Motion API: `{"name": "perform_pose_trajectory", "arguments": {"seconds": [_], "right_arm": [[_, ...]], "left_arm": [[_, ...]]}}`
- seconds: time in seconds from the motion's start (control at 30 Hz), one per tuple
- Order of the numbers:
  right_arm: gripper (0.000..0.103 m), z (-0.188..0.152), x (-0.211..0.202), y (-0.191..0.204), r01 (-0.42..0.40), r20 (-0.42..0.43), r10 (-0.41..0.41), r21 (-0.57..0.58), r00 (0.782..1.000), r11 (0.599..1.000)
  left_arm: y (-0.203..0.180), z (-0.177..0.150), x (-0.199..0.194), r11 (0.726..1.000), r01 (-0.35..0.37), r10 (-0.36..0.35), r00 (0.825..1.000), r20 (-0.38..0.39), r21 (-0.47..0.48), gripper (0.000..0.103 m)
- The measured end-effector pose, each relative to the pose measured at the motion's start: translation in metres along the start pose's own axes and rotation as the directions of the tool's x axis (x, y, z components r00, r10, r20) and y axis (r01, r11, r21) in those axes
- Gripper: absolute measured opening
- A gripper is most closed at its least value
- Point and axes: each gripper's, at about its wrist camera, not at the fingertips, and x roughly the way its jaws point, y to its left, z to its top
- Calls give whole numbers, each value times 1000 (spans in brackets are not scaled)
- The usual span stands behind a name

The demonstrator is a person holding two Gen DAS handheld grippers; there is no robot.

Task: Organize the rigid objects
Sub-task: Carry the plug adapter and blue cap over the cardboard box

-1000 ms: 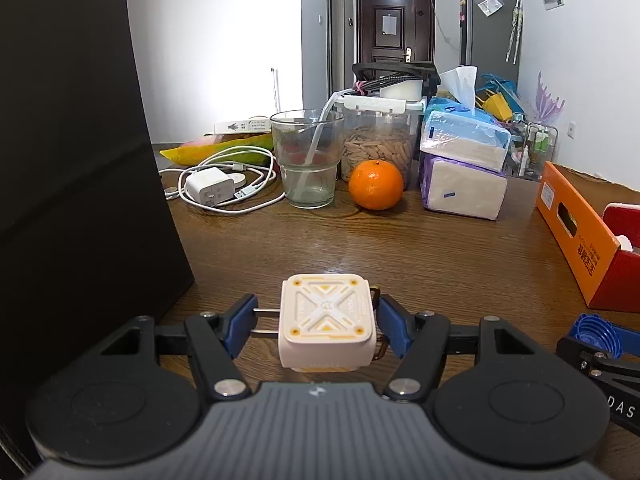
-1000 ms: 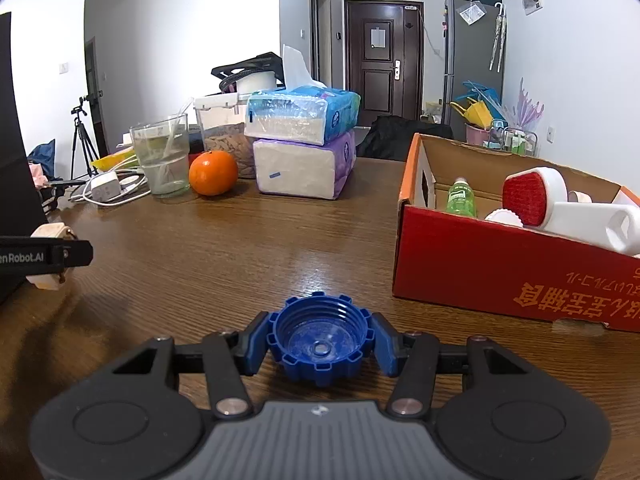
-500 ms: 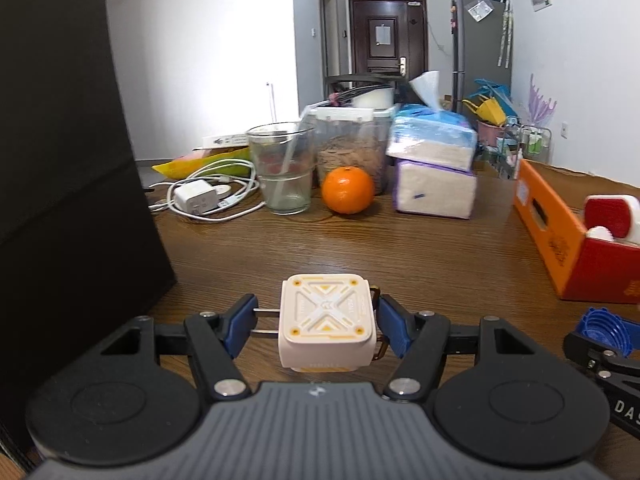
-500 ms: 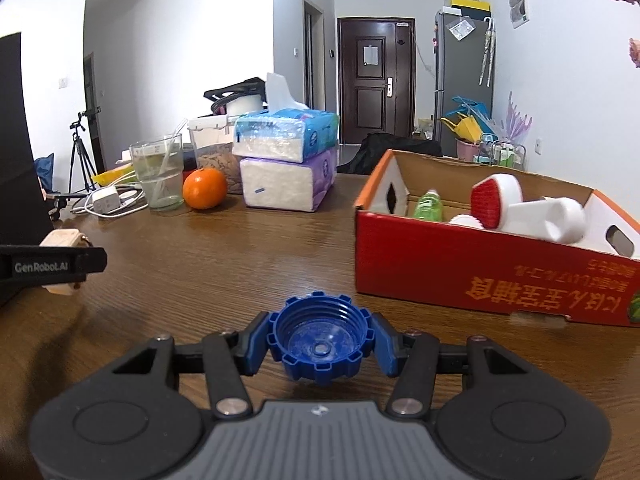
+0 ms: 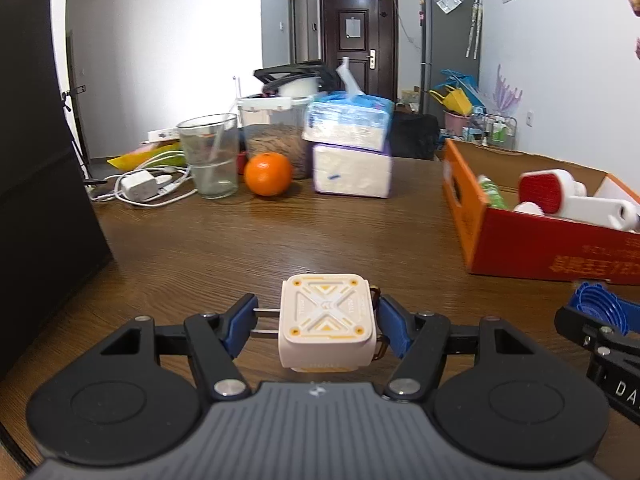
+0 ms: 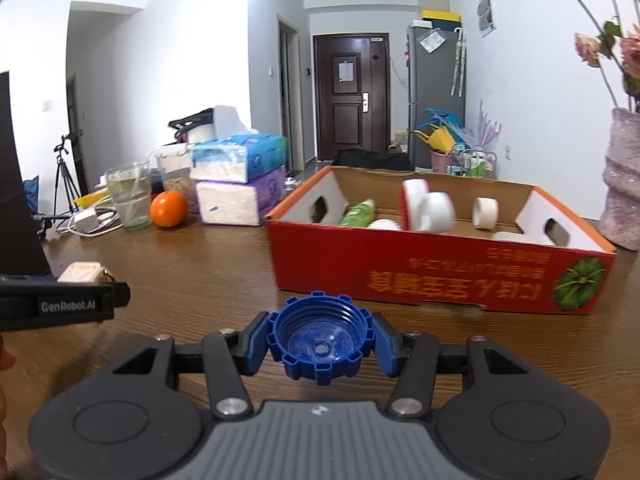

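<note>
My left gripper (image 5: pixel 318 322) is shut on a cream and yellow plug adapter (image 5: pixel 327 320), its prongs pointing left, held above the wooden table. My right gripper (image 6: pixel 320 340) is shut on a blue ribbed bottle cap (image 6: pixel 321 338), open side toward the camera. The red-orange cardboard box (image 6: pixel 440 276) stands just ahead of the right gripper and to the right of the left gripper (image 5: pixel 540 248). It holds a red and white brush (image 6: pixel 424 204), a green bottle (image 6: pixel 358 213) and white rolls. The left gripper with the adapter also shows in the right wrist view (image 6: pixel 86 274).
At the back left stand a glass of water (image 5: pixel 209 156), an orange (image 5: pixel 267 174), a food jar (image 5: pixel 272 136), stacked tissue packs (image 5: pixel 350 152) and a white charger with cables (image 5: pixel 138 184). A black panel (image 5: pixel 36 160) is at the left. A pink vase (image 6: pixel 622 184) stands at the right.
Both grippers have turned right and risen; the box now sits closer and more central in both views. The adapter and the cap stay held as before.
</note>
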Motion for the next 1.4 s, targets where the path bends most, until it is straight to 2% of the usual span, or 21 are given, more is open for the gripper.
{"name": "perform_pose_trajectory", "arguments": {"seconds": [0.63,1.0,1.4], "right_arm": [[52,-1,-43,-71,61,94,-67,66,993,996],[52,4,-51,-105,94,135,-109,111,985,989],[52,17,-44,-121,115,197,-142,144,970,983]], "left_arm": [[-91,-9,-25,995,98,-98,995,0,29,67],[-107,3,-29,994,103,-103,995,17,-21,67],[-121,24,-24,992,109,-106,993,60,-55,67]]}}
